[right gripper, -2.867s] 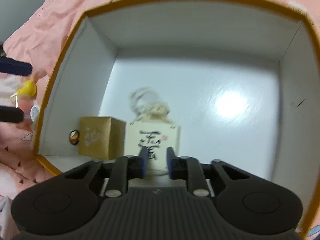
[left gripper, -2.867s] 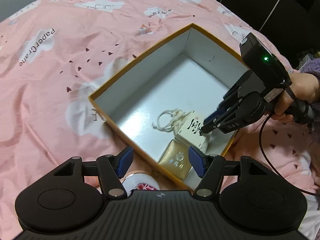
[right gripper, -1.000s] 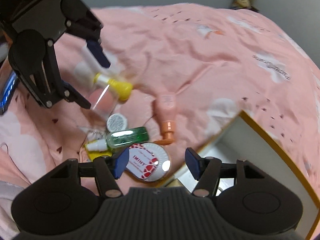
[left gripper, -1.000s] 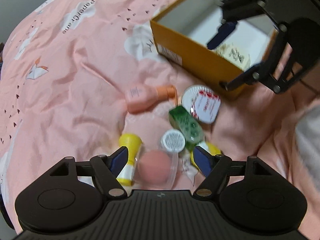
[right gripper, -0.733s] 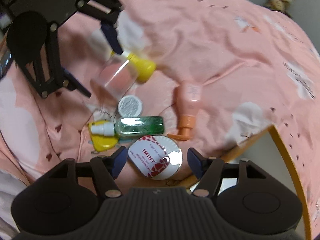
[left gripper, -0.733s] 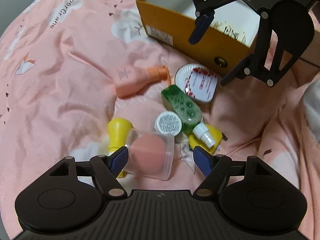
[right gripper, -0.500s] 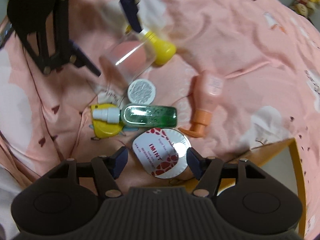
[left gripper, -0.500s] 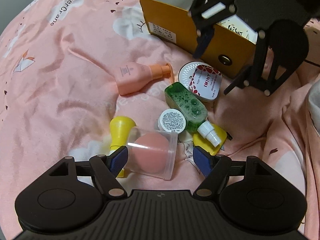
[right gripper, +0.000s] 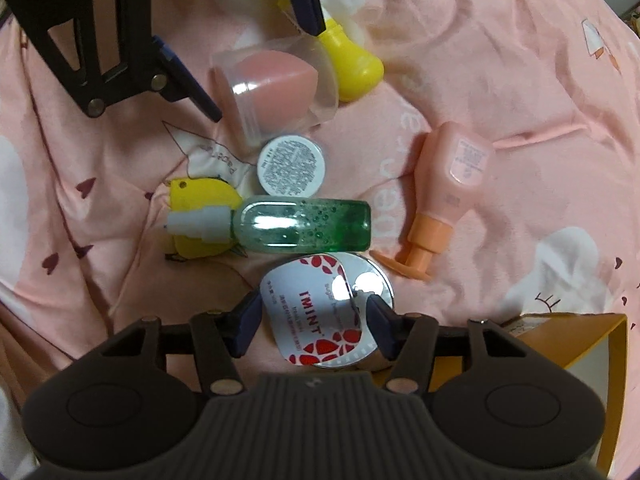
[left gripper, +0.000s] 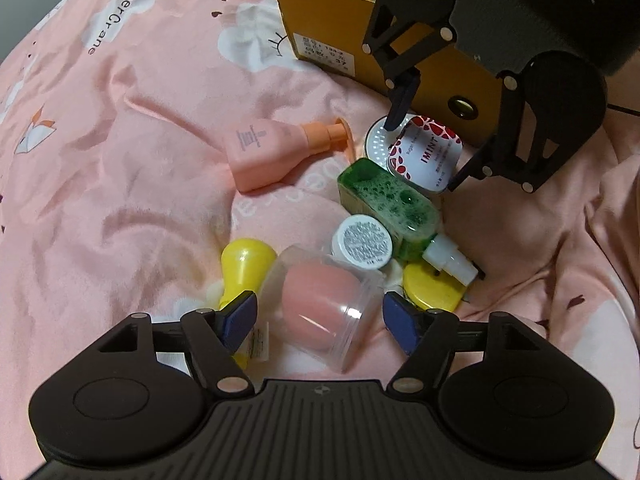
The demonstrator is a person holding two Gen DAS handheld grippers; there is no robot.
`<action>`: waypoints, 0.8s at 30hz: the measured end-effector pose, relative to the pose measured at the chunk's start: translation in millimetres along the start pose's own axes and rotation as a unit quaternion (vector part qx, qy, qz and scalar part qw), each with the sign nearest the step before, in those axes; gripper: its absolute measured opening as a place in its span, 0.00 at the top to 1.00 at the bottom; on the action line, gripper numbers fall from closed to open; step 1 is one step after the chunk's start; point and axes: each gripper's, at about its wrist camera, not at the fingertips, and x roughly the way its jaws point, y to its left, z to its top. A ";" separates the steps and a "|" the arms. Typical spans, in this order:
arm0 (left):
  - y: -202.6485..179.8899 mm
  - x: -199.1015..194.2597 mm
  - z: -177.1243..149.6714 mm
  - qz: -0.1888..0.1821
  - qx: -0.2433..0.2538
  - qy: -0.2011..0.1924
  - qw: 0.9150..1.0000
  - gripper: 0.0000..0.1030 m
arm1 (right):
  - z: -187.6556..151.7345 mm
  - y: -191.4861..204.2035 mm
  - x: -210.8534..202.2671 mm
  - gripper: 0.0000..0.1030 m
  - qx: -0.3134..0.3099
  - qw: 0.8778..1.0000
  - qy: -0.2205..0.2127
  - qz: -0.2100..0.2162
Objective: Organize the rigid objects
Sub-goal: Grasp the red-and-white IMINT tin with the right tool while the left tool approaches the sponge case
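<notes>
Seven toiletries lie loose on the bed; the box probably holds little. Left tongs gape around the sponge case; right tongs, closing, straddle the mint tin.

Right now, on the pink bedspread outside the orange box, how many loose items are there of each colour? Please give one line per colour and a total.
Pink: 2, the pump bottle and the sponge in its clear case.
Yellow: 2, the squeeze bottle and the flat yellow piece.
Green: 1, the spray bottle.
White: 1, the small round jar.
Red-and-white: 1, the IMINT tin.
Total: 7
</notes>
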 end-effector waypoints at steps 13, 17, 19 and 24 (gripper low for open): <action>-6.2 15.4 10.8 -0.014 0.038 0.010 0.999 0.12 | -4.5 0.8 7.2 0.50 0.011 1.000 0.002 0.012; 6.1 12.0 17.7 -0.020 -0.048 0.011 0.999 0.12 | -8.4 -0.4 8.9 0.50 0.025 1.000 0.003 0.011; 17.1 11.9 17.4 -0.029 -0.116 0.010 0.993 0.12 | -11.1 -4.4 8.7 0.50 0.038 0.999 -0.001 0.013; 20.7 10.9 12.8 -0.002 -0.234 0.031 0.972 0.12 | -14.4 -11.1 7.4 0.50 0.080 0.997 -0.009 0.018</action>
